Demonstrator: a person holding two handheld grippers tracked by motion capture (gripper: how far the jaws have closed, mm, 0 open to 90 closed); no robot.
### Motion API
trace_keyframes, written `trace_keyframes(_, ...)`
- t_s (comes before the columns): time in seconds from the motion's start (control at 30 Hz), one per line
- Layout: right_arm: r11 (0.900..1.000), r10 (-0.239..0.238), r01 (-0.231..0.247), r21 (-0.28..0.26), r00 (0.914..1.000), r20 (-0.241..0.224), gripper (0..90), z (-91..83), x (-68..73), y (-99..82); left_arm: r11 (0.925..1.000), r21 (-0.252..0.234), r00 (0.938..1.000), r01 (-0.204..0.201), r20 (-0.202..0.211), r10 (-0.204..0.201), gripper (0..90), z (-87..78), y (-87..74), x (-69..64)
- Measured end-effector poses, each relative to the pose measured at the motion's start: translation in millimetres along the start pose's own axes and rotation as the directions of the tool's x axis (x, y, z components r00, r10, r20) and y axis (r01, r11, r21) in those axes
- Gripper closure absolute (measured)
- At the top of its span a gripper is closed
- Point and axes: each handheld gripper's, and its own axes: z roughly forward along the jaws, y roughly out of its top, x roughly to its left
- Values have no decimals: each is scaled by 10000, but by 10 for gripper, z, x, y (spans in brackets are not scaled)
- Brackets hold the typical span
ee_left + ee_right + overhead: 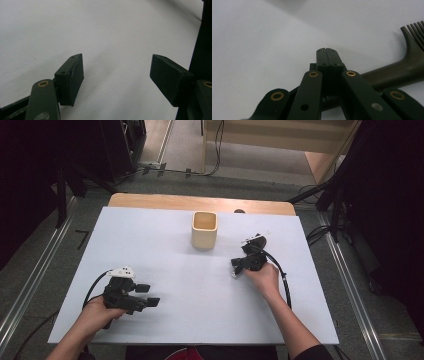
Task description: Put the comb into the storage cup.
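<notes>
On a white table (pixel 165 270), a tan square cup (pixel 204 229) stands at twelve o'clock. At seven o'clock the left gripper (pixel 147 295) rests with jaws wide apart, holding nothing. At three o'clock the right gripper (pixel 236 268) has its jaws pressed together over the handle of a dark comb (pixel 402 68). In the right gripper view the comb lies flat under the jaws, long axis running toward two o'clock, teeth at that end. Whether the jaws pinch it cannot be told.

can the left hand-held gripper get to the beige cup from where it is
Probably yes. The left hand-held gripper has its jaws open and nothing between them, and bare white table lies between it and the cup.
</notes>
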Motion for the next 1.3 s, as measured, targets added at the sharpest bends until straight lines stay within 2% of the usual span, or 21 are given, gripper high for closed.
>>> trace_keyframes(0.83, 9993, 130, -131, 342, 9999, 47, 875, -148, -121, -136, 10000, 14, 10000, -12, -28, 12, 282, 2, -1, 0)
trace_keyframes(1.3, 9984, 387, -400, 390, 9987, 326, 875, -249, -245, -209, 10000, 32, 10000, -23, -17, 23, 282, 0, -2, -1)
